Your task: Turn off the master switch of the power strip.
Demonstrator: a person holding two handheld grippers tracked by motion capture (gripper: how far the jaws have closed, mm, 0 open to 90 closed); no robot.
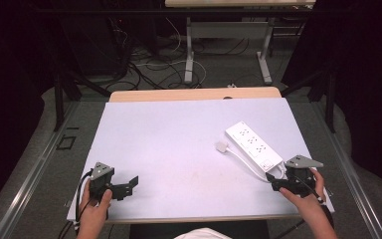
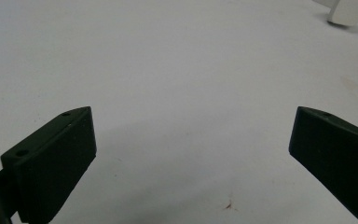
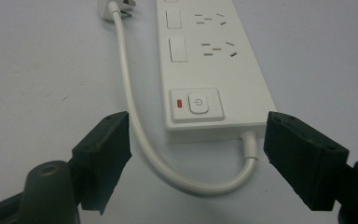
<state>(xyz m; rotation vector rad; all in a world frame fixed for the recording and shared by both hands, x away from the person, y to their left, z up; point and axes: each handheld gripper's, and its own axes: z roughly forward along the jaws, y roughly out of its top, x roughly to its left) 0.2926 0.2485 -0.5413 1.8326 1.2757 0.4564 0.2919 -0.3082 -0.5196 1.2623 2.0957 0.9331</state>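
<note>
Here is the right gripper (image 1: 277,181) lined up on the near end of the white power strip (image 1: 253,144), jaws spread wide and holding nothing, one black jaw off each corner of that end as its own view shows, so the strip's switch end sits framed between them; my read is that this is a set-up for a grasp on the strip or on the cable leaving it, not yet a touch. The power strip lies flat on the pale table (image 1: 179,144), angled away from the person, and it is a long white bar with rows of sockets down its top, small rocker switches beside them, and at the end nearest the jaws a square panel carrying a round power button (image 3: 197,101) with a small red indicator (image 3: 179,103) beside it. A short white cable (image 3: 140,140) exits that same end, loops round in a tight U toward the gripper, then runs back along the strip's side to the plug (image 1: 222,146), which rests on the table just beside the strip's middle. Well away from the strip, the left gripper (image 1: 129,185) waits low over bare table, jaws also wide apart and empty, pointing across toward the strip, and I judge it is simply parked clear to leave the right hand (image 1: 306,196) room.
</note>
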